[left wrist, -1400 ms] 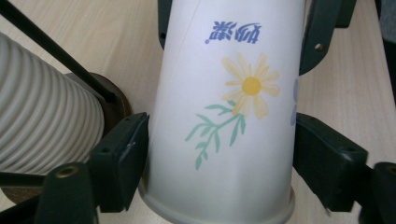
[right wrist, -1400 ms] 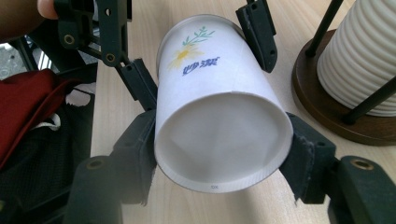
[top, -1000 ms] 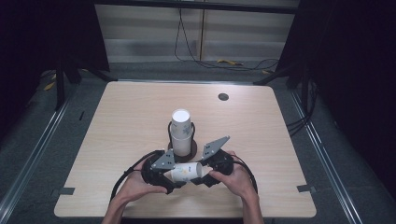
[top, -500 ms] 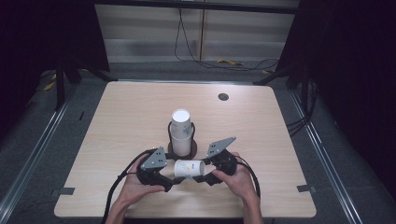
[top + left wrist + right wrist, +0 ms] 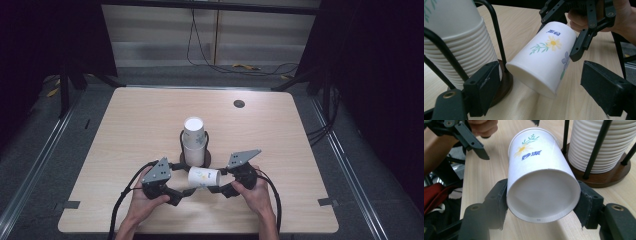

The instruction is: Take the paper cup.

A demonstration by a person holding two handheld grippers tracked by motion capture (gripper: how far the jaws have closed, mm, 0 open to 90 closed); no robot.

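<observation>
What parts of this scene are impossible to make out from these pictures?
- Inside of the white flowered paper cup: the right gripper view shows its closed base, the left gripper view its side.
- Number of cups in the white stack in the black wire holder: cut off by the left gripper view's top edge.
- Small dark round thing on the wooden table: too small in the high view.

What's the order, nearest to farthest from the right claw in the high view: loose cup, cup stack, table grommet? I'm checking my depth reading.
From the right claw:
1. Loose cup, lying on its side, gripped in the claw.
2. Cup stack, upright in its stand just beyond.
3. Grommet, far edge of the table.
</observation>
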